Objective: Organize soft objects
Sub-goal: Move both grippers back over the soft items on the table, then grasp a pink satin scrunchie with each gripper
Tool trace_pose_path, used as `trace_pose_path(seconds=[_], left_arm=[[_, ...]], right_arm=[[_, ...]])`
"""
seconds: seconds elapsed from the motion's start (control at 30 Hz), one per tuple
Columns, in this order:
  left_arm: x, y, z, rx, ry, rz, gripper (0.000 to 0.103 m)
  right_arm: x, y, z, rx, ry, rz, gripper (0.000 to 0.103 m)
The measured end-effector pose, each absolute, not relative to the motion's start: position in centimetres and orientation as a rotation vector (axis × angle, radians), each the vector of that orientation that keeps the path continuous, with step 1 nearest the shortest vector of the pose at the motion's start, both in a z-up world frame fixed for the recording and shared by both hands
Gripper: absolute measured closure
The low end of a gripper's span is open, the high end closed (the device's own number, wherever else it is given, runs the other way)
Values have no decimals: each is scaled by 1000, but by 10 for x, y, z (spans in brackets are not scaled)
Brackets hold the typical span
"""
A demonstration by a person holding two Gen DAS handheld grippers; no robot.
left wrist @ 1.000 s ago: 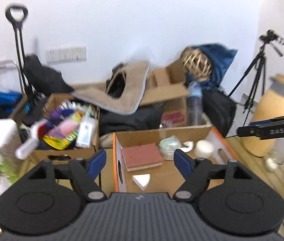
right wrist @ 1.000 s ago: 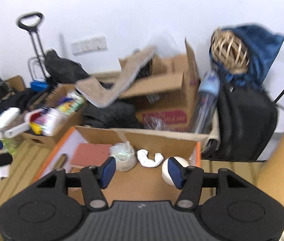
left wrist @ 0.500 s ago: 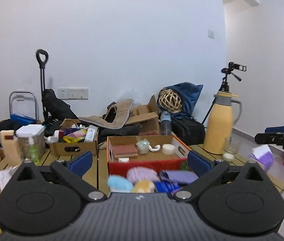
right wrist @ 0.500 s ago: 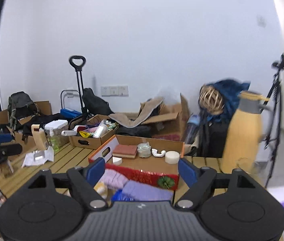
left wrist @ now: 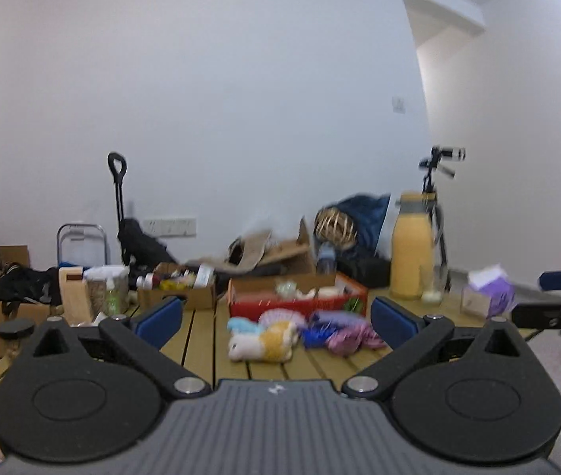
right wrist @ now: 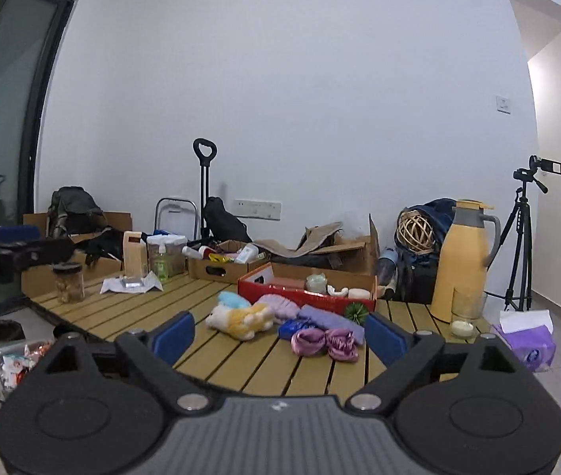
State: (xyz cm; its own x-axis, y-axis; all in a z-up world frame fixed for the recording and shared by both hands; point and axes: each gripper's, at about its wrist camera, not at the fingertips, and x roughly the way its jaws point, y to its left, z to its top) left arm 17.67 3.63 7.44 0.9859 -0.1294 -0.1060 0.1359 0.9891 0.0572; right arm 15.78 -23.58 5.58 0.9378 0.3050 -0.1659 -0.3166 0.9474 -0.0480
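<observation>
A heap of soft things lies on the slatted wooden table (right wrist: pixel 130 308): a yellow, white and blue plush toy (right wrist: pixel 240 316) (left wrist: pixel 262 338), a lilac knit piece (right wrist: pixel 328 318), a blue item (right wrist: pixel 292 328) and pink-purple frilly pieces (right wrist: pixel 326 342) (left wrist: pixel 353 336). Behind them stands a red cardboard box (right wrist: pixel 312 297) (left wrist: pixel 296 308) holding small items. My left gripper (left wrist: pixel 276 322) and right gripper (right wrist: pixel 278 334) are both open and empty, held back from the table, well short of the heap.
A yellow thermos jug (right wrist: pixel 464 257), a glass (right wrist: pixel 466 304) and a purple tissue pack (right wrist: pixel 527 342) stand at the right. A jar (right wrist: pixel 68 283), bottles and cartons sit at the table's left. Cluttered boxes, bags and a tripod (right wrist: pixel 525 237) line the wall.
Both grippers have pulled far back from the red box and opened wider. The soft heap and the whole table have come into view.
</observation>
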Motion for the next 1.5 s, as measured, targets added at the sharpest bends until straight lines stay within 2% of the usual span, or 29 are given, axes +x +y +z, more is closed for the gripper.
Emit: trace_pose_path(seconds=[0.4, 0.8, 0.9, 1.0, 1.07, 1.17, 1.27, 1.33, 1.4, 1.5], left_arm=[[282, 12, 21, 31, 282, -189, 0], [447, -23, 8, 8, 403, -262, 0], [484, -38, 13, -25, 416, -310, 0], [525, -56, 9, -32, 475, -348, 13], [547, -64, 0, -38, 525, -352, 32], [575, -65, -17, -93, 607, -360, 39], [599, -63, -37, -137, 669, -373, 41], [613, -62, -44, -162, 701, -395, 48], [618, -53, -45, -201, 735, -416, 48], [603, -33, -44, -274, 732, -457, 46]], right_arm=[[211, -236, 10, -74, 228, 216, 10], [356, -244, -8, 28, 281, 185, 12], [391, -253, -11, 60, 310, 166, 16], [426, -266, -12, 100, 359, 164, 18], [447, -275, -14, 128, 381, 166, 23], [481, -284, -20, 173, 418, 171, 31], [512, -285, -28, 189, 447, 195, 35], [537, -287, -34, 219, 473, 209, 38], [560, -288, -43, 263, 518, 211, 46], [571, -289, -59, 300, 544, 239, 47]])
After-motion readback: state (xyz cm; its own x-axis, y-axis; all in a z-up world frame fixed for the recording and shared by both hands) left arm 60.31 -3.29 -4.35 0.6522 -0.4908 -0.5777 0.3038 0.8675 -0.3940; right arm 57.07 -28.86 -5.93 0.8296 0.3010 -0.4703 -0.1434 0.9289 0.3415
